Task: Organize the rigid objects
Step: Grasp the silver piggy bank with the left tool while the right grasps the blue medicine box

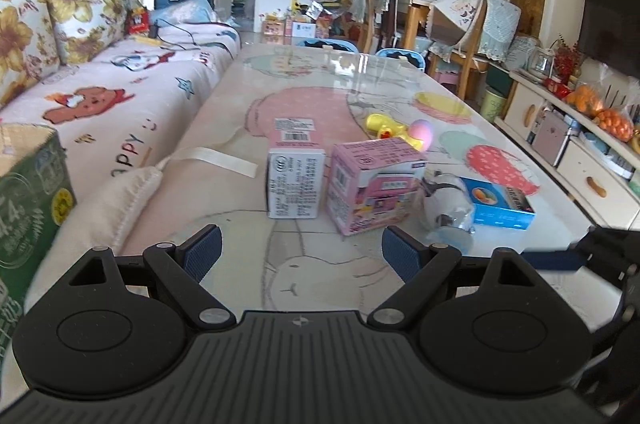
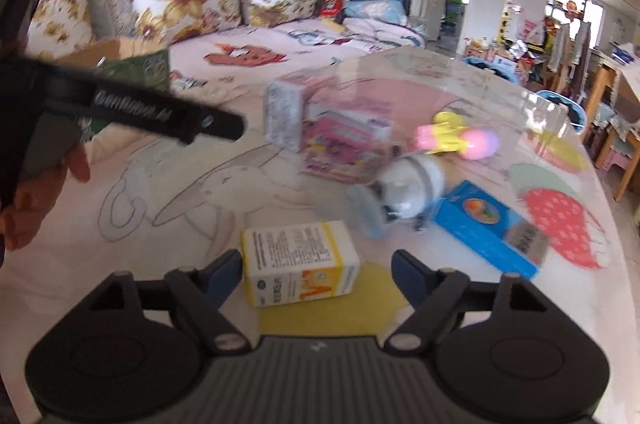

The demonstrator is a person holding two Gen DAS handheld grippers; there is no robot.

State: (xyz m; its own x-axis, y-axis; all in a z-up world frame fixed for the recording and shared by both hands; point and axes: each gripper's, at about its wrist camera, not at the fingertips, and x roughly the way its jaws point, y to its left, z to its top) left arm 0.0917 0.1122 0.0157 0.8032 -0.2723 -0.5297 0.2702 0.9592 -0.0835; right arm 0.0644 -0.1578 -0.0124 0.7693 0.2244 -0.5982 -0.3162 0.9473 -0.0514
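Note:
On the glass-topped table [image 1: 312, 264] lie a white and pink carton [image 1: 295, 172], a pink toy box [image 1: 374, 184], a clear toy capsule [image 1: 448, 208], a blue box [image 1: 502, 204] and a yellow and pink toy [image 1: 400, 130]. My left gripper [image 1: 301, 256] is open and empty, short of the two boxes. In the right wrist view my right gripper [image 2: 318, 276] is open around a yellow and white box [image 2: 300, 262], its pads apart from it. The pink box [image 2: 346, 144], capsule [image 2: 404, 192] and blue box [image 2: 488, 228] lie beyond.
A green cardboard box [image 1: 28, 208] stands at the table's left end beside a cushion [image 1: 124, 200]. A sofa [image 1: 100, 76] runs along the left. Chairs [image 1: 400, 56] stand at the far end. The left gripper's body [image 2: 120, 104] crosses the right wrist view's left side.

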